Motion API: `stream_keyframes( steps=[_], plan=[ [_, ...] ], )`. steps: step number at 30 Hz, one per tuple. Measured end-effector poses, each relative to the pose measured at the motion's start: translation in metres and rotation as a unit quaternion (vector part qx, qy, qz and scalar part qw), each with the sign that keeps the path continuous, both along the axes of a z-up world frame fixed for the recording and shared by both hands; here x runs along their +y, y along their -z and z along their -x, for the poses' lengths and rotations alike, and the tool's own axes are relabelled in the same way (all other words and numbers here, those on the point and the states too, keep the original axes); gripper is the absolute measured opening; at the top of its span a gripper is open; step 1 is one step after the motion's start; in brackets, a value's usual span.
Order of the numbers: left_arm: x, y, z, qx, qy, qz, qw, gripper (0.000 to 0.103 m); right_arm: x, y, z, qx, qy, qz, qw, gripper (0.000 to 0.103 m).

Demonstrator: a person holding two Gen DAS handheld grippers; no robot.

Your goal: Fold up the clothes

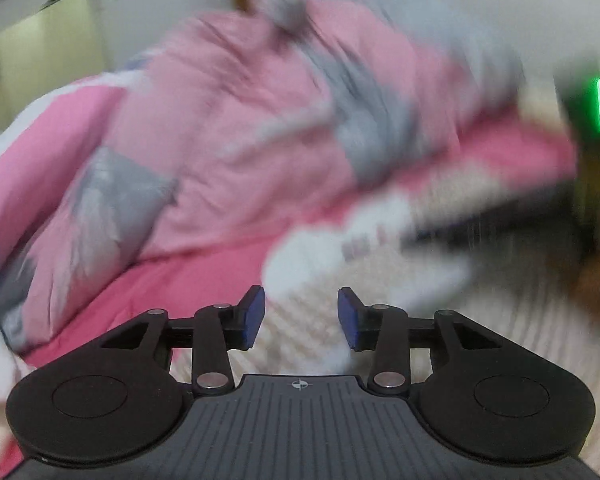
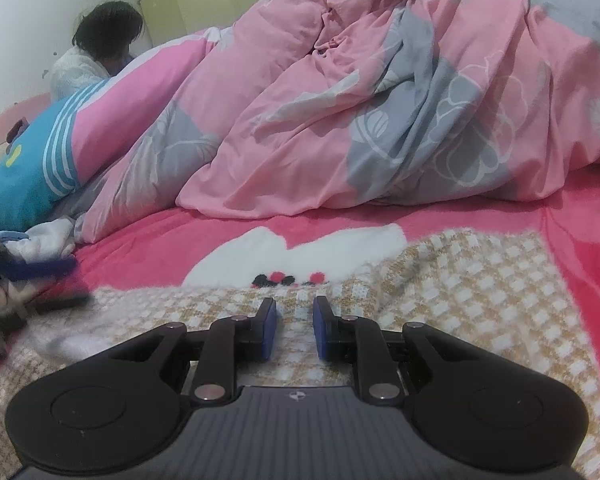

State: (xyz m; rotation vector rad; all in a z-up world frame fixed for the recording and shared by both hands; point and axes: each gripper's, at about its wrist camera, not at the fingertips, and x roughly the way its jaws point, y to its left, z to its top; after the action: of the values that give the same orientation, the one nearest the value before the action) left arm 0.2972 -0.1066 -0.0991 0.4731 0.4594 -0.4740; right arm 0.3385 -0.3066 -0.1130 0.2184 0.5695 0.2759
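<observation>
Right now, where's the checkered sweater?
In the right wrist view, the checkered sweater lies spread on the pink bedsheet, in front of the pink-and-grey duvet.

Under your right gripper (image 2: 295,328) lies a coarse, open-knit checked sweater (image 2: 460,300) on a fuzzy, plush pink blanket (image 2: 172,240). Behind it, the duvet (image 2: 340,120) looks like smooth, matt woven cotton. Your grippers show matt black plastic, blue rubbery pads (image 2: 269,330), shiny metal pins.
</observation>
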Motion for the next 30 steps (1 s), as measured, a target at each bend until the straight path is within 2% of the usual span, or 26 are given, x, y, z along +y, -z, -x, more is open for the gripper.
stream_keyframes(
  steps=[1, 4, 9, 11, 13, 15, 19, 30],
  plan=[
    [-0.004, 0.012, 0.002, -0.005, 0.001, -0.02, 0.9998, 0.04, 0.0, 0.0, 0.0, 0.0, 0.0, -0.001, 1.0, 0.02],
    [0.003, 0.013, 0.004, -0.008, -0.008, 0.005, 0.9999, 0.042, -0.001, -0.002, 0.003, -0.006, 0.002, -0.003, 1.0, 0.021],
    [0.018, 0.012, -0.005, 0.028, -0.025, 0.054, 0.9978, 0.051, -0.007, -0.017, 0.022, -0.056, 0.003, -0.02, 0.998, 0.023],
    [0.023, 0.012, -0.007, 0.039, -0.029, 0.071, 0.9963, 0.052, -0.001, -0.026, 0.032, -0.086, -0.022, -0.023, 0.996, 0.023],
    [0.027, 0.013, -0.008, 0.049, -0.033, 0.086, 0.9945, 0.052, 0.014, -0.032, 0.039, -0.104, -0.054, 0.002, 0.993, 0.023],
    [0.028, 0.013, -0.008, 0.05, -0.034, 0.087, 0.9944, 0.052, 0.034, -0.03, 0.04, -0.095, -0.074, 0.052, 0.991, 0.024],
    [0.029, 0.014, -0.008, 0.056, -0.036, 0.09, 0.9938, 0.053, 0.058, -0.013, 0.028, -0.039, -0.091, 0.118, 0.988, 0.024],
    [0.024, 0.012, 0.003, 0.052, -0.05, 0.06, 0.9956, 0.053, 0.044, -0.009, 0.029, -0.034, -0.093, 0.07, 0.993, 0.024]
  ],
)
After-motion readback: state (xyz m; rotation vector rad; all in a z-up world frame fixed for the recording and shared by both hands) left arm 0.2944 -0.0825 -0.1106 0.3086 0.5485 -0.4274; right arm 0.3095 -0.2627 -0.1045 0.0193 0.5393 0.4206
